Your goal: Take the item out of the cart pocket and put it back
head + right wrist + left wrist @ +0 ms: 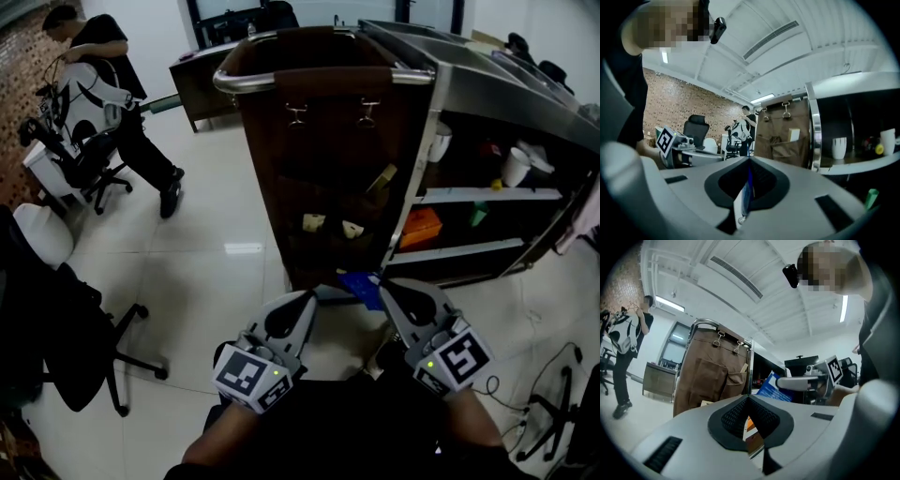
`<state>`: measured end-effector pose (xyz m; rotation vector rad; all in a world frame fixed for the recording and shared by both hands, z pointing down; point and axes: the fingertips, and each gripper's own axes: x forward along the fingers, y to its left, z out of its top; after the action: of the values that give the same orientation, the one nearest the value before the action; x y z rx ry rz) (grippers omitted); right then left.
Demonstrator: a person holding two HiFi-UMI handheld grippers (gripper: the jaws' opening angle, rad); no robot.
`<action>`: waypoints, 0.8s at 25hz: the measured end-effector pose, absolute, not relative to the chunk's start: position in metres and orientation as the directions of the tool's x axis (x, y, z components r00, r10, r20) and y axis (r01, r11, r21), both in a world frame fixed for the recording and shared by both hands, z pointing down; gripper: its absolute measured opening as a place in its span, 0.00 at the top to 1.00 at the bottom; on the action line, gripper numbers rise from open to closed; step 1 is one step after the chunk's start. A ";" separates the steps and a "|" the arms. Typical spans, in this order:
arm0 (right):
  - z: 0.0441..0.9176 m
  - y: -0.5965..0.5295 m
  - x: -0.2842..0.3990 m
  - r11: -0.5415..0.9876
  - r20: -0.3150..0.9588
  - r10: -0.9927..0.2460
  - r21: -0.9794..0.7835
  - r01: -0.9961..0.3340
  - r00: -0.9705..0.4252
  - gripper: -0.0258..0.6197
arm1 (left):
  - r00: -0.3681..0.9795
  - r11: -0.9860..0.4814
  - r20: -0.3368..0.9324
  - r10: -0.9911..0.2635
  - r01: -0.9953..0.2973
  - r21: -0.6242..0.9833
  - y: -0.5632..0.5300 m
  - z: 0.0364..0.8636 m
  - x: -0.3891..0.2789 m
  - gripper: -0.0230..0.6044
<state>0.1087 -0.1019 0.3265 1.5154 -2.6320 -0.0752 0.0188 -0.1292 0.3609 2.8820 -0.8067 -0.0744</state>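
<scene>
Below the cart pockets: the blue packet [361, 286] is out in the open, low in front of the brown pocket panel [328, 187] and in no pocket.
Right gripper [382, 281]: its jaws are pinched on the packet's thin edge, which shows as a blue-white sliver between the pads.
Left gripper [309, 298]: its jaws are pressed together on nothing, just beside the packet.
Pockets: cream items [314, 222] and a tilted card [380, 178] sit in some of them; which pocket is the packet's cannot be told.
Step, judged: the item is out, so returning it is next.
Doing it well: hold the pinch firm and lead the packet's free edge into the pocket mouth. The left gripper could spread the soft cloth. Release only once the packet is seated.
</scene>
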 end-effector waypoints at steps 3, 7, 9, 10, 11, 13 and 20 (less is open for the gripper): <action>0.357 -0.103 0.103 0.504 0.111 -0.861 0.064 -0.861 -0.496 0.94 | 0.855 -0.845 -0.009 -0.519 -0.512 0.154 -0.130 0.359 0.020 0.96; 0.388 -0.108 0.100 0.502 0.163 -0.855 0.028 -0.864 -0.491 0.94 | 0.852 -0.846 -0.006 -0.523 -0.518 0.129 -0.132 0.357 0.021 0.96; 0.395 -0.110 0.100 0.500 0.176 -0.854 0.015 -0.866 -0.490 0.94 | 0.852 -0.846 -0.001 -0.524 -0.520 0.119 -0.132 0.357 0.022 0.96; 0.396 -0.111 0.101 0.498 0.177 -0.854 0.010 -0.867 -0.489 0.94 | 0.852 -0.846 0.002 -0.524 -0.520 0.115 -0.132 0.357 0.022 0.96; 0.396 -0.111 0.101 0.498 0.176 -0.854 0.006 -0.867 -0.489 0.94 | 0.853 -0.847 0.005 -0.523 -0.520 0.114 -0.132 0.358 0.023 0.96; 0.395 -0.113 0.102 0.497 0.173 -0.855 0.003 -0.867 -0.489 0.94 | 0.854 -0.848 0.010 -0.521 -0.519 0.112 -0.132 0.359 0.023 0.96; 0.394 -0.112 0.102 0.502 0.171 -0.851 -0.013 -0.865 -0.496 0.94 | 0.855 -0.850 0.012 -0.518 -0.517 0.103 -0.130 0.359 0.025 0.96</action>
<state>0.1024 -0.1120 0.3942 1.4931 -2.5965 0.1456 0.0252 -0.1299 0.3592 2.9263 -0.8185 -0.0250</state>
